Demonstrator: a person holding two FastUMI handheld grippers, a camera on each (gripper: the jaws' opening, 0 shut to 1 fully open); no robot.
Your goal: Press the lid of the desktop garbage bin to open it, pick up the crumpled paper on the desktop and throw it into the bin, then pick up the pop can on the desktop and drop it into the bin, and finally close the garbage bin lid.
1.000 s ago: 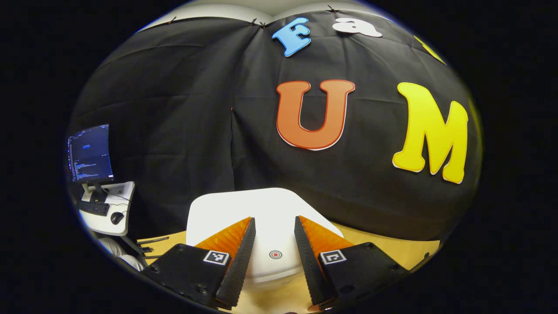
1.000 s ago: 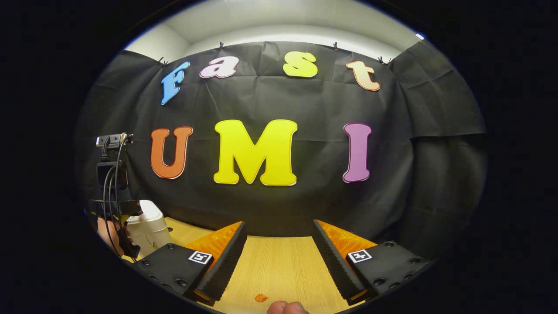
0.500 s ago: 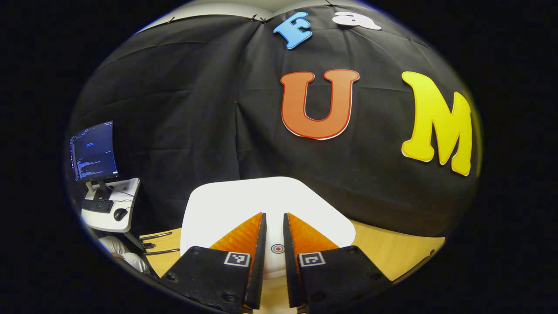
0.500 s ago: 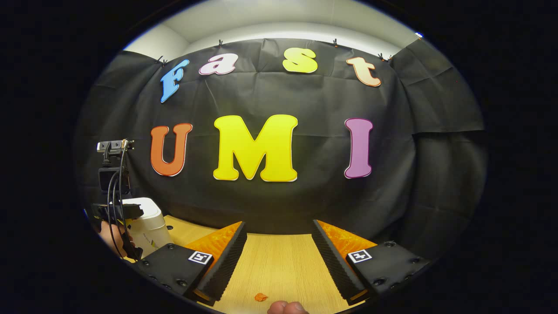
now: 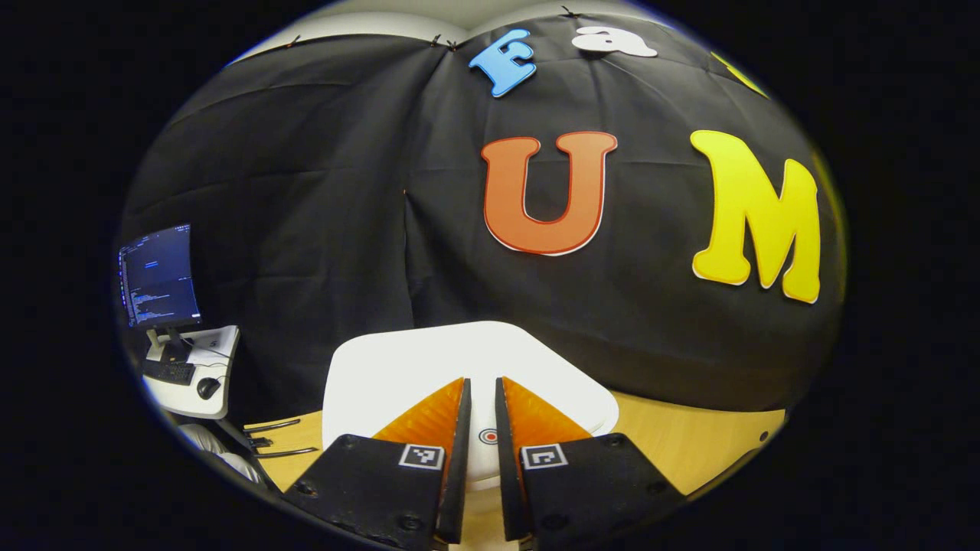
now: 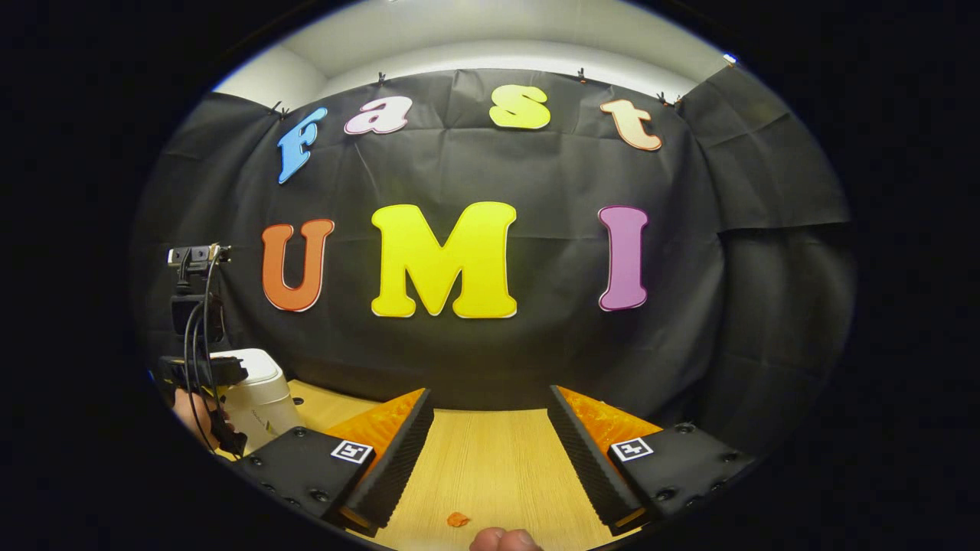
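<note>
Left claw: in the left gripper view the left claw (image 5: 482, 386) is clenched, its two fingers almost meeting with only a thin slit between them and nothing held; the tips sit over the front of the bin lid (image 5: 429, 367).
Bin lid: white, rounded and lying flat and closed on the bin; a small red ring mark (image 5: 488, 436) shows in the slit between the fingers (whether the tips actually touch the lid cannot be told).
Garbage bin: in the right gripper view the white garbage bin (image 6: 256, 398) stands on the desk (image 6: 490, 467) at the far left, close to the black cloth wall, with the other gripper's black body and cables in front of it and a hand (image 6: 187, 409) holding that gripper.
Right claw: the right claw (image 6: 490, 405) is released, fingers wide apart with bare desk between them, well apart from the bin.
Desk: light wood; a small orange scrap (image 6: 458, 520) lies near the lower edge, just beside a fingertip (image 6: 505, 540).
Side desk: in the left gripper view a lit monitor (image 5: 158, 275), a keyboard (image 5: 168, 372) and a mouse (image 5: 206, 387) sit on a white side desk far to the left.
</note>
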